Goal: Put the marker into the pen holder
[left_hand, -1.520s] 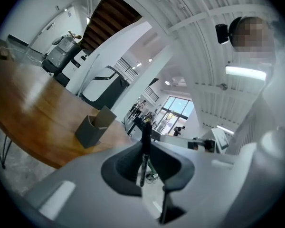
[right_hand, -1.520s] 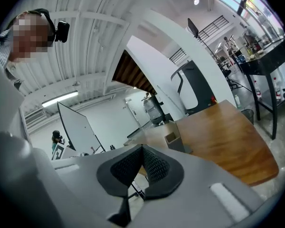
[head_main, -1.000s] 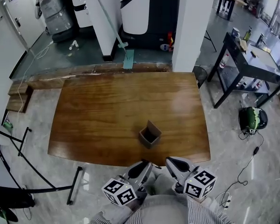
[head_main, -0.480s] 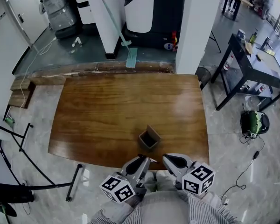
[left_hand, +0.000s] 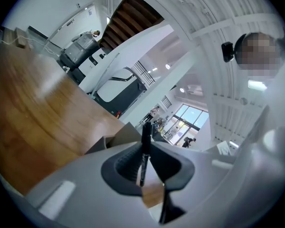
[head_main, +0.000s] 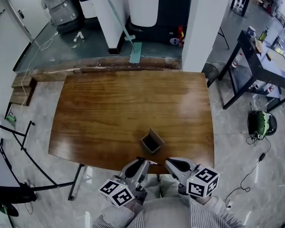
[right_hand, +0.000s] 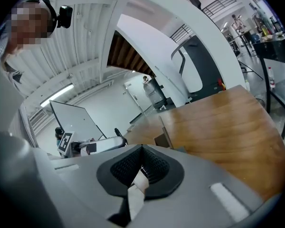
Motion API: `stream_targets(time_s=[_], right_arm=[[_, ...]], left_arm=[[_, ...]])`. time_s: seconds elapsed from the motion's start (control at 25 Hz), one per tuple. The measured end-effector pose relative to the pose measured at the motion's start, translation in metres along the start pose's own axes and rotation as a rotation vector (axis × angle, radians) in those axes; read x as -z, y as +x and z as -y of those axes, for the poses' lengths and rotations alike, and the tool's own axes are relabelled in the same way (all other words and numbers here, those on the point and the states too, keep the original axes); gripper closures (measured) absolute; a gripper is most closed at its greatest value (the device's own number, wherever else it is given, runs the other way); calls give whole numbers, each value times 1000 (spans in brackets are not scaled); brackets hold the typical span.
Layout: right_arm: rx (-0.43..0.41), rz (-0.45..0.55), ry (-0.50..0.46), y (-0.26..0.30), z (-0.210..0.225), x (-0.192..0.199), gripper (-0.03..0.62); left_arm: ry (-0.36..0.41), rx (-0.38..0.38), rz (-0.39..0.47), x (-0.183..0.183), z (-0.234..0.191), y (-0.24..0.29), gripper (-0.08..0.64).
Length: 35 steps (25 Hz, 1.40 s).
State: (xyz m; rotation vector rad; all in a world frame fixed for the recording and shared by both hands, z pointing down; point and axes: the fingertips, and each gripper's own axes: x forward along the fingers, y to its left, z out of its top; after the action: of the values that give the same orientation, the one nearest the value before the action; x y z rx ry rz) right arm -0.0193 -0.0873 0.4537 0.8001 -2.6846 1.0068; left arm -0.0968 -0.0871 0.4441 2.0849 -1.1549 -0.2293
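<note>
**Marker (left_hand: 145,132) in left grip, just short of the holder**

Pinched upright between the closed jaws of the left gripper (head_main: 143,164), thin and black, upper end poking out past the jaw tips. Held at the near edge of the table (head_main: 99,113), close to the holder (head_main: 152,141) but not in it.

Alongside, the right gripper (head_main: 173,164), jaws pressed together with nothing between them, also at the near edge. Both aimed away from the person and toward the holder, tips near each other but apart. A marked cube (head_main: 116,193) at the rear of the left one, another (head_main: 203,182) at the rear of the right, both just above a striped sleeve (head_main: 166,217).

As for the holder: small, square, brown, open on top, one flap raised on its far side. Standing on the wood near the front edge, just beyond the two sets of tips and roughly between them. Dark inside from the head view. In the left gripper view, just past the jaws and left of the marker.

Beyond the far edge, a white pillar (head_main: 204,23). Off to the right, a black side table (head_main: 256,68) with bottles on it, on a pale marbled floor (head_main: 232,141).
</note>
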Motion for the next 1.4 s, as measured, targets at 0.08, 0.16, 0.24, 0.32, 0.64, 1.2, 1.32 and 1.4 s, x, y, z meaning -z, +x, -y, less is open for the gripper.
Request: stream_targets(time_s=[0.08,0.16,0.24,0.32,0.64,1.2,1.32,1.4], right_arm=[[2,7,5,3,5,-4,592],[5,13,1,6,10,-9,592],[7,15,-3,8,14,-15,592],[8,17,3,11,19,-18,592],[15,-8,57,19,30,-1,592],[51,-37,135,15,52,25,592],[52,-35,143,15,56,26,592],[43,-36,148,16,56,26,592]], left_arm=[[18,11,6,-8,-2,2,508],[48,35,11,-20,1,6,508],[70,43,27,-34,1,8,508],[89,37,58,-50,-1,11,508],[133,-23,90,-64,-27,34,508],[297,-76,-198,0,-54,72,508],[336,-89,-274,11,-59,79,508],[339,-93,-314,17,-61,83,508]])
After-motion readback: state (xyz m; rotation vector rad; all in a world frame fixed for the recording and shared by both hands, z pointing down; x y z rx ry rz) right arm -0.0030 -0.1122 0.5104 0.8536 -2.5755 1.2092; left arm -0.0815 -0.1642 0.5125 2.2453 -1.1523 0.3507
